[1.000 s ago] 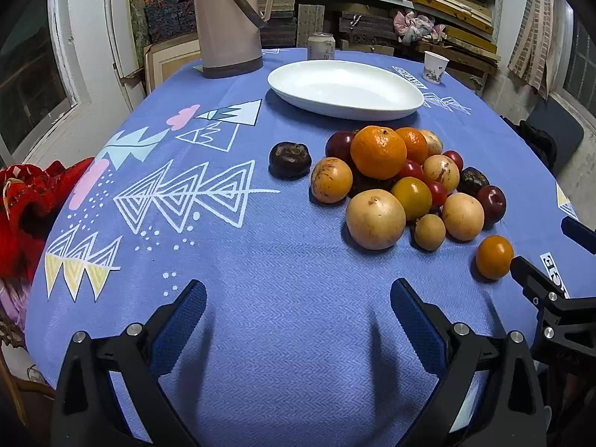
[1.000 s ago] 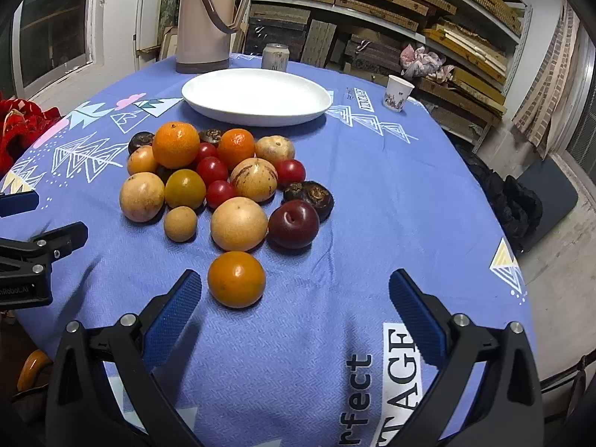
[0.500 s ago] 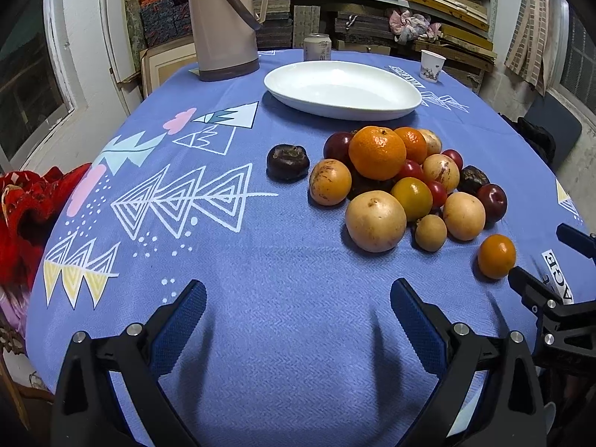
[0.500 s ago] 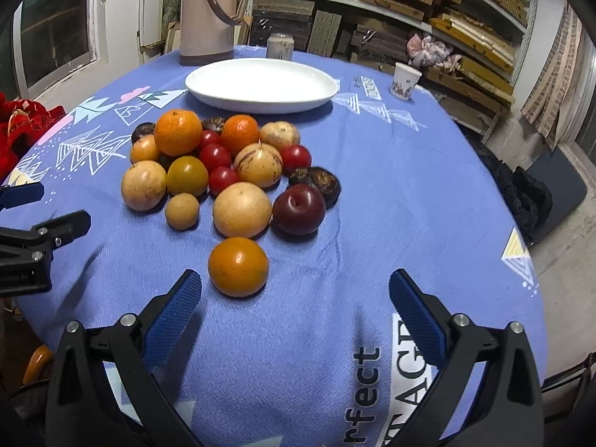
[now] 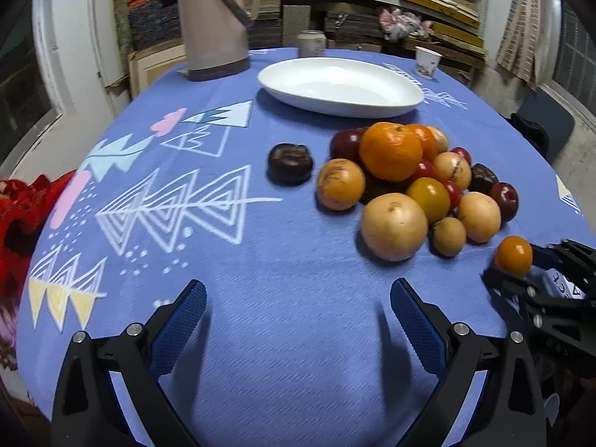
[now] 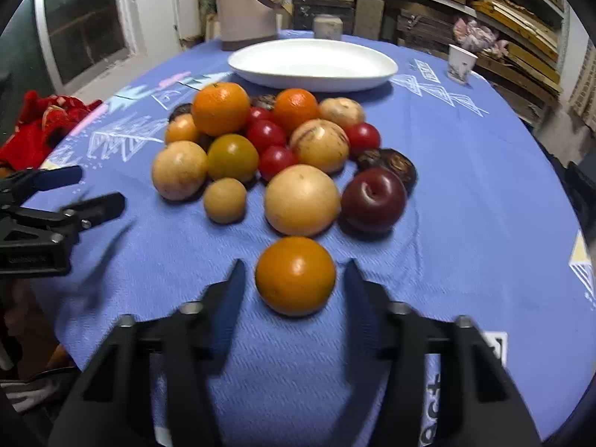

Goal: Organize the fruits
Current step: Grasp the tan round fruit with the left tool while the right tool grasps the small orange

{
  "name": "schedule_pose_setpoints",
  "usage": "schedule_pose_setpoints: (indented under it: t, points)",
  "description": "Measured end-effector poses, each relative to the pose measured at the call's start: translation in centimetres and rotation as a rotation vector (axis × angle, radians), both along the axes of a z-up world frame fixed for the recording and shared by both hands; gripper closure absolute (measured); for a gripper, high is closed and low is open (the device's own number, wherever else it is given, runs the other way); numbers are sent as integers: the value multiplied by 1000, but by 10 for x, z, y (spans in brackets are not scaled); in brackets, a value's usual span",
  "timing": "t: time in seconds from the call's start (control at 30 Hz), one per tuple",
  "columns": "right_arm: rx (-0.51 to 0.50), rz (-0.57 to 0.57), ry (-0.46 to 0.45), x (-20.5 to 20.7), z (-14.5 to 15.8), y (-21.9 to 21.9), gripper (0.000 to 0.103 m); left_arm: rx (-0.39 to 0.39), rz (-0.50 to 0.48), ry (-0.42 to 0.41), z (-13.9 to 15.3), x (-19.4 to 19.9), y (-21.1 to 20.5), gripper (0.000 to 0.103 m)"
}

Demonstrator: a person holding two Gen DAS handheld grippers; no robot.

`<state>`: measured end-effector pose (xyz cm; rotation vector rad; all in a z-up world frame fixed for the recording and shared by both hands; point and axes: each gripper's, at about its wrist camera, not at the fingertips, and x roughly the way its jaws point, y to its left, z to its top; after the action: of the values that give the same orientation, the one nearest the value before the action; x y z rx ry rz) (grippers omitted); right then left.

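Blue patterned tablecloth (image 5: pixel 298 335), woven texture, shelves of boards behind. Left wrist view: left gripper (image 5: pixel 298 320) jaws wide apart over bare cloth, holding nothing. Fruit pile (image 5: pixel 409 186) sits right of centre, white oval plate (image 5: pixel 341 85) beyond it.

Right wrist view: lone orange (image 6: pixel 295 275), smooth glossy skin, lies on the cloth just in front of the pile. Right gripper (image 6: pixel 294 279) jaws apart, straddling the orange; contact unclear. Dark red plum (image 6: pixel 373 199) near it.
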<state>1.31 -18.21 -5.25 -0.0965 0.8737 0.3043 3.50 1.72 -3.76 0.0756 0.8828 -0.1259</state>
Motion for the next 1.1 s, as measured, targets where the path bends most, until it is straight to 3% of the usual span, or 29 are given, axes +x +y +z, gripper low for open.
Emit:
schedule_pose_setpoints:
  t: [0.23, 0.43, 0.53, 0.63, 0.7, 0.73, 0.93, 1.1]
  points:
    - [106, 29, 0, -1, 2, -25, 65, -67, -82, 25, 0, 18, -22, 3]
    - [142, 48, -7, -4, 0, -36, 65, -110, -31, 39, -6, 37, -21, 4]
    - [154, 58, -7, -3, -1, -38, 65, -155, -62, 71, -9, 39, -25, 21]
    - [158, 62, -7, -3, -1, -40, 65, -115, -90, 62, -10, 39, -36, 36]
    - [161, 64, -7, -4, -1, -40, 65, -121, -125, 57, -9, 39, -43, 53]
    - [162, 64, -6, -4, -1, -41, 65, -119, -130, 56, -9, 38, -45, 57]
    - [199, 74, -5, -4, 5, -44, 65, -141, -129, 47, -6, 38, -39, 57]
    - [258, 108, -17, -4, 28, -50, 65, -144, -156, 0, 10, 28, -32, 57]
